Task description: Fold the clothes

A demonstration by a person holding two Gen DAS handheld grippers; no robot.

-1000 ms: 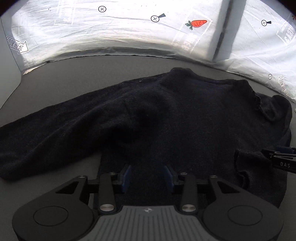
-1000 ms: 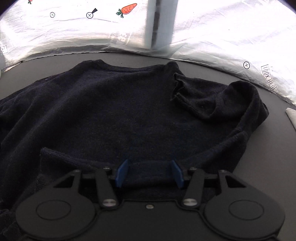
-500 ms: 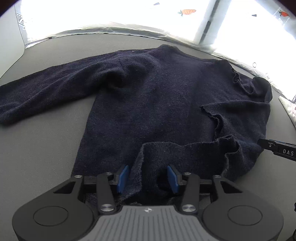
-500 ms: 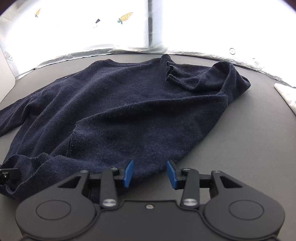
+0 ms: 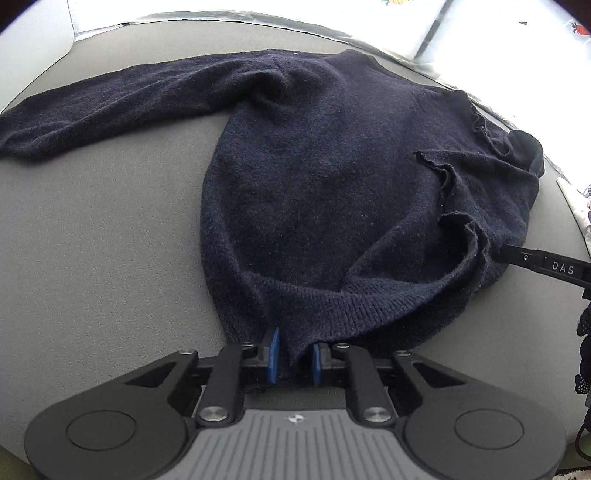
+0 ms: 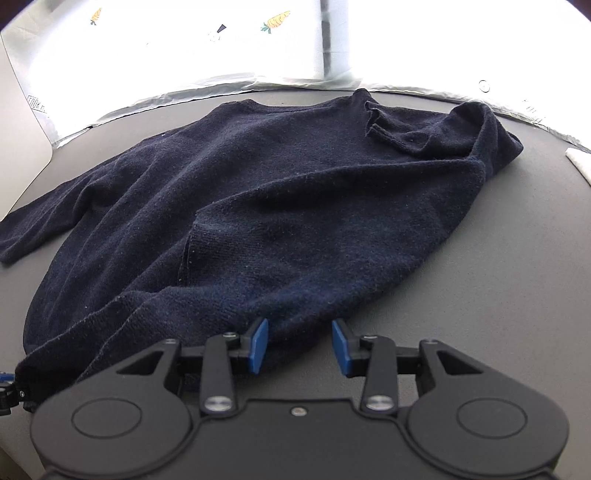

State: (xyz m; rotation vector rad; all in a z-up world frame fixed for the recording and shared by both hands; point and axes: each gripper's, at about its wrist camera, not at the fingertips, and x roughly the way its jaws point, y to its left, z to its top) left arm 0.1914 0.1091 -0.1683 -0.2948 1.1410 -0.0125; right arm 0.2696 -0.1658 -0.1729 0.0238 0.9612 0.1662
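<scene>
Here my left gripper (image 5: pixel 294 355) pinches the hem of the dark sweater (image 5: pixel 332 177), which lies spread on the grey table (image 5: pixel 103 240); my right gripper (image 6: pixel 299 345) stands with fingers wide apart at the sweater's near edge, gripping nothing.

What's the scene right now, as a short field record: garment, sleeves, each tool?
garment: dark navy knit sweater, lying on the grey table
left sleeve: stretched out flat to the left
right sleeve: folded in over the body
left tool: closed on the ribbed hem, which is lifted
right tool: open, hem edge between its pads
backdrop: white sheet with carrot prints
</scene>
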